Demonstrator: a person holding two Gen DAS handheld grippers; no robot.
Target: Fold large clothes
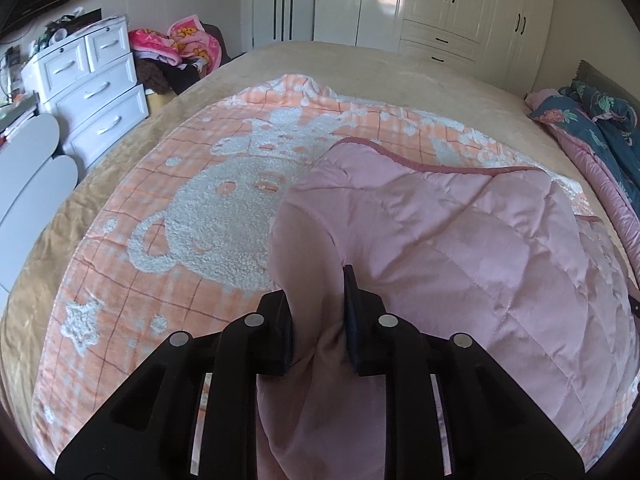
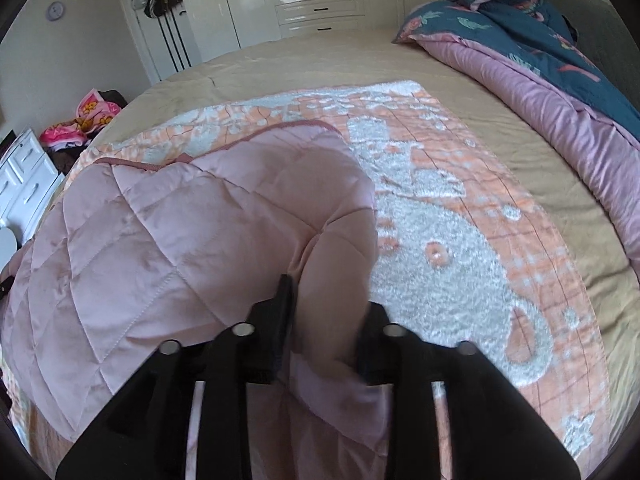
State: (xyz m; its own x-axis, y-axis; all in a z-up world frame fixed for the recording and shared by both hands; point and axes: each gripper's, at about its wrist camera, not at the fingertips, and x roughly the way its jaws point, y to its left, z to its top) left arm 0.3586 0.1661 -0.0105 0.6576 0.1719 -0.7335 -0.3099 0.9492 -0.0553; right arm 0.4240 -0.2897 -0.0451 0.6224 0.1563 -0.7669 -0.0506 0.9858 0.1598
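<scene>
A large blanket lies spread on the bed: its top face is orange check with white fluffy bear shapes [image 1: 216, 216] [image 2: 452, 248], its underside is pink quilted fabric [image 1: 460, 264] [image 2: 168, 240]. The near part is folded over, so the pink side faces up. My left gripper [image 1: 318, 300] is shut on the pink fold's left corner. My right gripper [image 2: 326, 300] is shut on the pink fold's right corner. Both hold the fabric bunched between the fingers, lifted a little above the orange face.
The bed has a tan sheet [image 1: 360, 68] [image 2: 320, 68]. A navy floral and pink duvet [image 2: 540, 60] [image 1: 592, 128] is piled at the headboard side. A white drawer chest [image 1: 92, 92] and a pile of clothes [image 1: 176, 52] stand beside the bed. White wardrobes [image 1: 460, 4] line the far wall.
</scene>
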